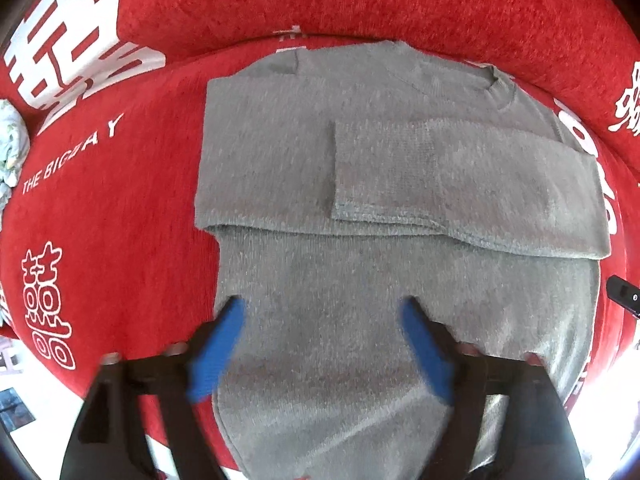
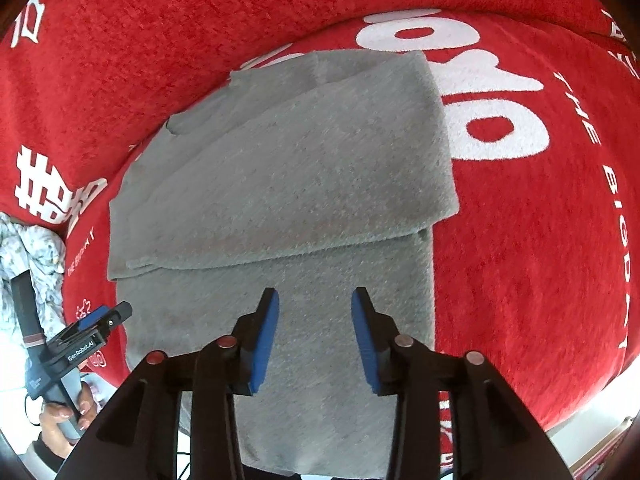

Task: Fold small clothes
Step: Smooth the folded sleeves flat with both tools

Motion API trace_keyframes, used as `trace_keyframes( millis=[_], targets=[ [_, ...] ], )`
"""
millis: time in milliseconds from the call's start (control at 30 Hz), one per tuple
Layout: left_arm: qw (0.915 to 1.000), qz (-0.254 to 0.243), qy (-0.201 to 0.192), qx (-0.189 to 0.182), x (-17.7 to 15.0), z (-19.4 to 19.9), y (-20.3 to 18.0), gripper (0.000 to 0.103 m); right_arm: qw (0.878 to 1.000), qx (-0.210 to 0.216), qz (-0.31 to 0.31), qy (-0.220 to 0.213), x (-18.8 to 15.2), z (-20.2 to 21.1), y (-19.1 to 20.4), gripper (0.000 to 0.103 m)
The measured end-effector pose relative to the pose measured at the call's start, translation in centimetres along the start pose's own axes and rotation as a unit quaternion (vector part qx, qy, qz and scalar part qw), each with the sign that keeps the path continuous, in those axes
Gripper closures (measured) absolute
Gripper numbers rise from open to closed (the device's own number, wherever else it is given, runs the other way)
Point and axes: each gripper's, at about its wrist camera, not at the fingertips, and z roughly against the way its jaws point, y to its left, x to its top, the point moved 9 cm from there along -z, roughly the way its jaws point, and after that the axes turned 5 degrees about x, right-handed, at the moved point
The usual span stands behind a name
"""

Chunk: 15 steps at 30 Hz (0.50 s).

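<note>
A small grey knit sweater (image 1: pixel 320 184) lies flat on a red cloth with white print (image 1: pixel 120 216). Both sleeves are folded across its chest, and the collar is at the far right. My left gripper (image 1: pixel 324 312) is open and empty, hovering over the sweater's lower body near the hem. In the right wrist view the same sweater (image 2: pixel 288 184) fills the middle. My right gripper (image 2: pixel 315 300) is open and empty above the sweater's lower body. The left gripper also shows in the right wrist view (image 2: pixel 116 314) at the left edge of the sweater.
The red cloth (image 2: pixel 520 240) covers a seat and its raised back. A pale patterned garment (image 2: pixel 28 264) lies bunched at the left, also seen in the left wrist view (image 1: pixel 10 148). The seat's front edge runs along the bottom of both views.
</note>
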Motion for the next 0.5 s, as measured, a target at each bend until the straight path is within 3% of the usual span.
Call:
trace_keyframes(
  millis=[167, 233, 400, 500],
  targets=[
    [0.9999, -0.004, -0.005, 0.008, -0.3, 0.6, 0.0, 0.0, 1.0, 0.001, 0.006, -0.003, -0.3, 0.2, 0.6, 0.037],
    [0.9999, -0.008, -0.001, 0.01, -0.5, 0.6, -0.1, 0.0, 1.0, 0.003, 0.008, -0.006, -0.3, 0.3, 0.9, 0.023],
    [0.9997, -0.016, 0.003, 0.016, -0.8, 0.5, -0.5, 0.0, 0.999, -0.01, 0.031, -0.02, -0.4, 0.7, 1.4, 0.011],
    [0.9995, -0.02, 0.004, 0.022, -1.0, 0.5, -0.6, 0.0, 0.999, -0.007, 0.042, -0.014, -0.8, 0.5, 1.7, 0.011]
  ],
)
